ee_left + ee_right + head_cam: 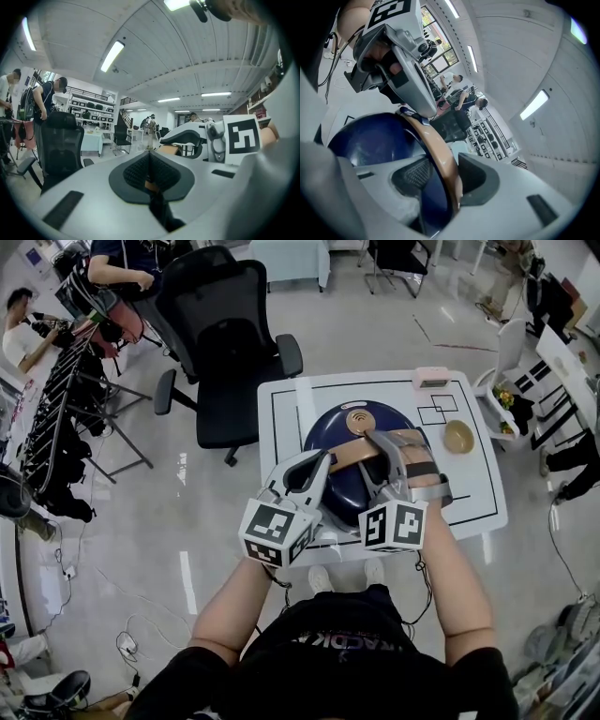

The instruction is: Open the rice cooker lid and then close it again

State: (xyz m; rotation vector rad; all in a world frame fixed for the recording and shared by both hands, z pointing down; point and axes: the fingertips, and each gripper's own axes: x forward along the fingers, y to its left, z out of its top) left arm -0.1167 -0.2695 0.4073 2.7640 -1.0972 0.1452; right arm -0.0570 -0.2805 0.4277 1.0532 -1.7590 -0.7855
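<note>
One navy rice cooker (330,432) is sitting mid-frame on one white table (281,427), under two hand-held grippers. The left gripper (323,462) is pressing its jaws fully together at the left end of the single tan handle (352,454). The right gripper (377,440) is clamping that handle between half-spread jaws.

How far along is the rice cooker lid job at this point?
Nothing looks done: the blue lid appears shut. In hand: the right gripper clamps the tan handle; the left gripper, fingers closed, is at its other end. Left: lifting the lid, then closing it.
</note>
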